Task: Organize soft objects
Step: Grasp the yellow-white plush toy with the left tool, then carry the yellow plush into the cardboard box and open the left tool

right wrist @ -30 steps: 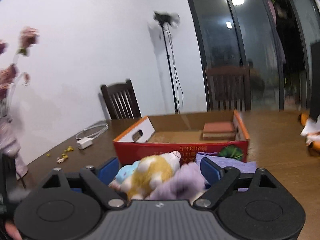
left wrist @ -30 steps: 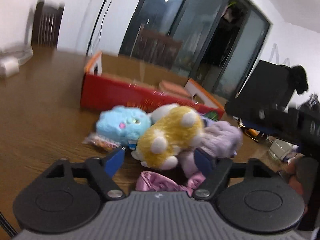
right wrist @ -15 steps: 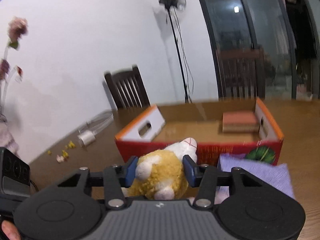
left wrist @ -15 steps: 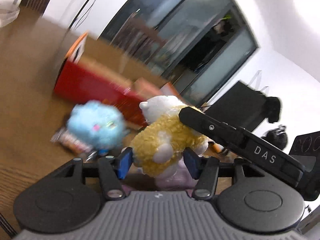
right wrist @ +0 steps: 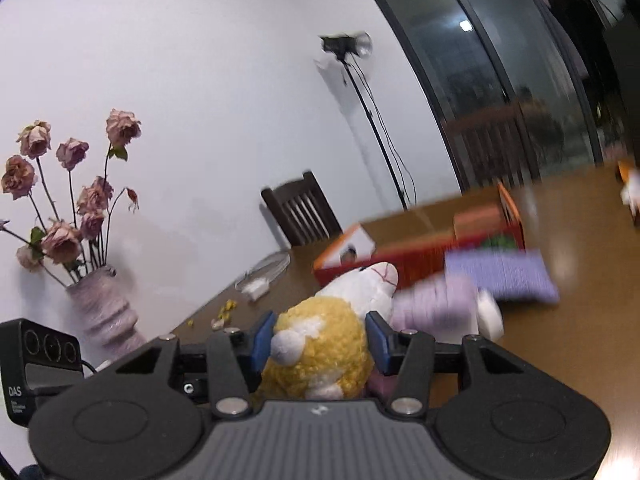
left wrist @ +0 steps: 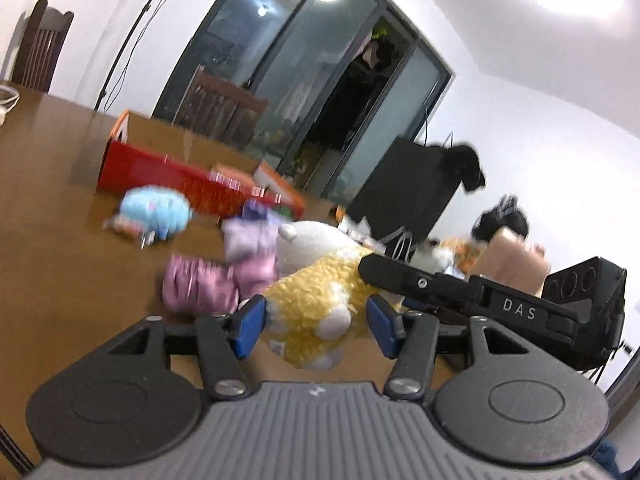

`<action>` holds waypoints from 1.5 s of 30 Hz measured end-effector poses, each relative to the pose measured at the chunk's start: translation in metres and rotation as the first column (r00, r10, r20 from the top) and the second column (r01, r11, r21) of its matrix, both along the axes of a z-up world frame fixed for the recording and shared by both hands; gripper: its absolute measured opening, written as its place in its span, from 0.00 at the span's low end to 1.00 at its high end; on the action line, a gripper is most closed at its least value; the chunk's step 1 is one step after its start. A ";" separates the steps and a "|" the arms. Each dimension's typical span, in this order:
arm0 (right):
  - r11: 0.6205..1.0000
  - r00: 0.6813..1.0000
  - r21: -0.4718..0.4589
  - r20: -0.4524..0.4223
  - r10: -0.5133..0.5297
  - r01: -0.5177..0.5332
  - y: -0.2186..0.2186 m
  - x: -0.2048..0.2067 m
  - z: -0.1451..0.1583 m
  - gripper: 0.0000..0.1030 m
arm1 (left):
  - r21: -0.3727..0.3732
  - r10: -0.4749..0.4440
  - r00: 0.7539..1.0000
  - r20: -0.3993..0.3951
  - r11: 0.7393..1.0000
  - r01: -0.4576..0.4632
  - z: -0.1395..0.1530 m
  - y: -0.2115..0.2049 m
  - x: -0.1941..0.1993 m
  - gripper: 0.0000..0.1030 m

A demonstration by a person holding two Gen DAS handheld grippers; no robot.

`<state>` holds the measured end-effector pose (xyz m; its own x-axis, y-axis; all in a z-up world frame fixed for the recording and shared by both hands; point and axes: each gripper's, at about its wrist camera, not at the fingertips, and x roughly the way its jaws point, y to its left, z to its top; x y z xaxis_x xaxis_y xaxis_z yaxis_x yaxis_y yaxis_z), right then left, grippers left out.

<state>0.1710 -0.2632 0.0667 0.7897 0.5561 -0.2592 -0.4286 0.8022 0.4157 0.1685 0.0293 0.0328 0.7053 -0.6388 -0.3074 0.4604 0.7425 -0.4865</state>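
Yellow fleece fills the right gripper (right wrist: 319, 342): its blue jaws are clamped on either flank of the yellow-and-white plush sheep (right wrist: 320, 344), whose white head points ahead of the jaws. In the left wrist view the left gripper (left wrist: 316, 324) has its jaws apart, one on each side of the same sheep (left wrist: 316, 304) without pressing it. Beyond the left jaws lie a pink soft item (left wrist: 200, 284), a lilac plush (left wrist: 250, 236) and a blue plush (left wrist: 154, 210) on the wooden table (left wrist: 60, 240). Farther ahead stands the red cardboard box (left wrist: 168, 176), open at the top.
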 end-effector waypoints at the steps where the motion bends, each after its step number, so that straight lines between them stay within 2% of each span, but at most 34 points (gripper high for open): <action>1: 1.000 1.000 -0.006 -0.019 0.003 -0.003 -0.001 -0.006 -0.010 0.47 | 0.012 -0.004 1.000 -0.020 1.000 0.004 -0.008 -0.002 -0.005 0.55; 3: 1.000 0.998 -0.010 -0.070 -0.003 0.002 -0.004 -0.017 -0.028 0.47 | 0.031 -0.002 0.998 -0.059 0.999 0.004 -0.021 -0.006 -0.012 0.55; 5: 1.000 0.996 -0.029 -0.093 -0.008 0.005 -0.004 -0.025 -0.042 0.47 | 0.042 0.014 0.999 -0.047 0.999 -0.012 -0.029 -0.008 -0.018 0.56; 8: 0.997 0.994 -0.070 -0.105 -0.033 0.025 -0.001 -0.034 -0.056 0.50 | 0.104 0.035 0.998 -0.044 0.994 -0.030 -0.031 -0.012 -0.018 0.62; 9: 0.997 0.994 -0.073 -0.105 -0.039 0.031 -0.003 -0.038 -0.057 0.50 | 0.112 0.041 0.998 -0.043 0.993 -0.036 -0.031 -0.012 -0.021 0.71; 10: 0.996 0.994 -0.076 -0.099 -0.050 0.042 -0.004 -0.042 -0.058 0.50 | 0.111 0.046 0.998 -0.045 0.993 -0.041 -0.029 -0.011 -0.023 0.72; 15: 0.995 0.993 -0.063 -0.087 -0.082 0.076 -0.011 -0.051 -0.051 0.55 | 0.099 0.027 0.999 -0.044 0.995 -0.023 -0.027 -0.009 -0.037 0.72; 21: 0.996 0.992 -0.061 -0.099 -0.077 0.071 -0.009 -0.049 -0.051 0.55 | 0.078 0.020 0.994 -0.105 0.997 -0.012 -0.034 -0.011 -0.030 0.66; 24: 0.996 0.990 -0.061 -0.117 -0.077 0.070 -0.006 -0.046 -0.055 0.55 | 0.045 0.001 0.991 -0.136 0.999 0.005 -0.039 -0.009 -0.026 0.56; 25: 0.996 0.989 -0.059 -0.127 -0.073 0.066 -0.006 -0.044 -0.057 0.55 | 0.039 -0.011 0.991 -0.135 0.999 0.016 -0.040 -0.009 -0.025 0.53; 28: 0.998 0.986 -0.037 -0.158 -0.049 0.043 -0.007 -0.040 -0.064 0.50 | 0.049 -0.006 0.992 -0.127 0.999 0.013 -0.042 -0.013 -0.024 0.52; 30: 0.998 0.987 -0.042 -0.154 -0.044 0.038 -0.008 -0.040 -0.061 0.48 | 0.009 -0.014 0.991 -0.137 1.000 0.015 -0.039 -0.011 -0.021 0.52; 33: 0.998 0.991 -0.046 -0.123 -0.058 0.053 -0.011 -0.039 -0.045 0.49 | -0.005 -0.032 0.997 -0.065 0.999 0.032 -0.018 -0.014 -0.013 0.52; 37: 0.996 0.997 -0.045 -0.015 -0.076 0.076 -0.018 -0.022 -0.004 0.49 | -0.017 -0.045 0.998 0.043 0.999 0.046 0.024 -0.022 0.027 0.52; 40: 0.996 0.996 -0.047 0.048 -0.079 0.081 -0.027 0.020 0.027 0.48 | -0.019 -0.034 0.996 0.083 0.999 0.035 0.048 -0.032 0.074 0.52; 42: 0.996 0.996 -0.022 0.042 -0.082 0.083 -0.036 0.059 0.042 0.48 | -0.010 -0.025 0.995 0.093 1.000 0.026 0.060 -0.041 0.113 0.52; 45: 0.995 0.995 -0.025 0.035 -0.094 0.095 -0.045 0.119 0.056 0.48 | -0.017 -0.006 0.998 0.055 1.000 0.007 0.068 -0.053 0.175 0.52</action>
